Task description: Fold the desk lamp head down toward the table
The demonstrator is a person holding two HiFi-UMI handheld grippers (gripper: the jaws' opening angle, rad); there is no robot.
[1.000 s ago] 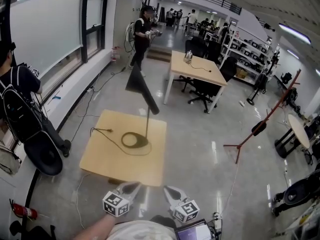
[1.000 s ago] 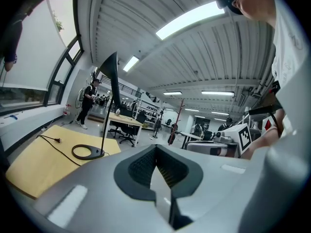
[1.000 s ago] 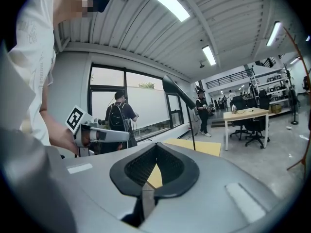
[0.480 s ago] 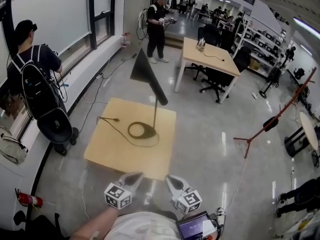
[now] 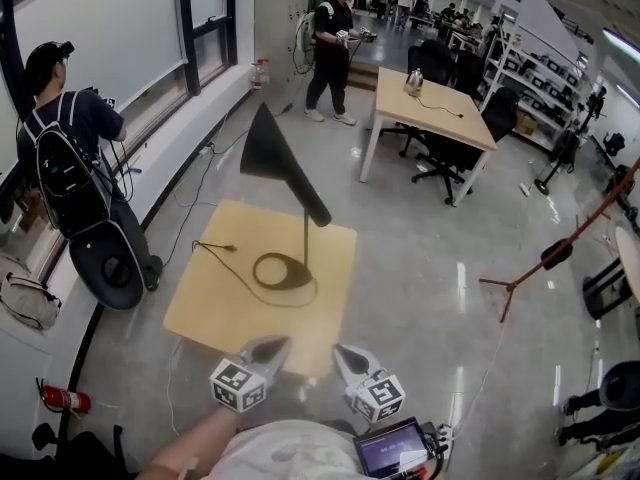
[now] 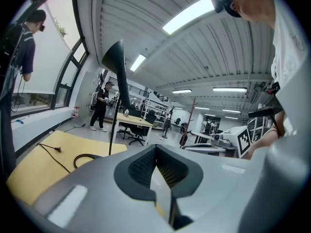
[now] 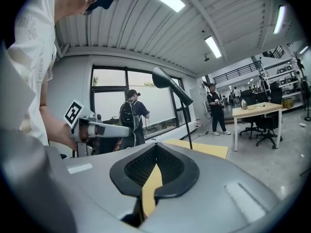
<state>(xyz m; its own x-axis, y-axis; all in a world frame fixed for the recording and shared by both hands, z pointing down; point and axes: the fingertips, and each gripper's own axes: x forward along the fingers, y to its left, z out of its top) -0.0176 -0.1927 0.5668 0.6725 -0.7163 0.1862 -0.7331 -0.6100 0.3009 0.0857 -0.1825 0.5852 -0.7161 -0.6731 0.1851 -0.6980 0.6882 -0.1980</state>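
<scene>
A black desk lamp stands on a low wooden table (image 5: pixel 210 308). Its cone head (image 5: pixel 268 156) is raised on a thin upright stem (image 5: pixel 305 240), above a ring base (image 5: pixel 282 270). The cord ends in a loose plug (image 5: pixel 228 249) on the tabletop. My left gripper (image 5: pixel 268 349) and right gripper (image 5: pixel 348 357) hover side by side just short of the table's near edge, both shut and empty, well away from the lamp. The lamp head (image 6: pixel 116 64) rises ahead in the left gripper view, and the lamp head (image 7: pixel 167 80) also shows in the right gripper view.
A person with a backpack (image 5: pixel 68 163) stands left of the table by the window. Another person (image 5: pixel 336 38) stands farther back. A bigger desk (image 5: pixel 432 108) with office chairs is at the back right, and a red stand (image 5: pixel 560 253) leans at right. A fire extinguisher (image 5: pixel 62 400) lies bottom left.
Both grippers and the view have moved forward toward the table, so the lamp looks nearer and larger. Both stay shut. The lamp itself has not moved.
</scene>
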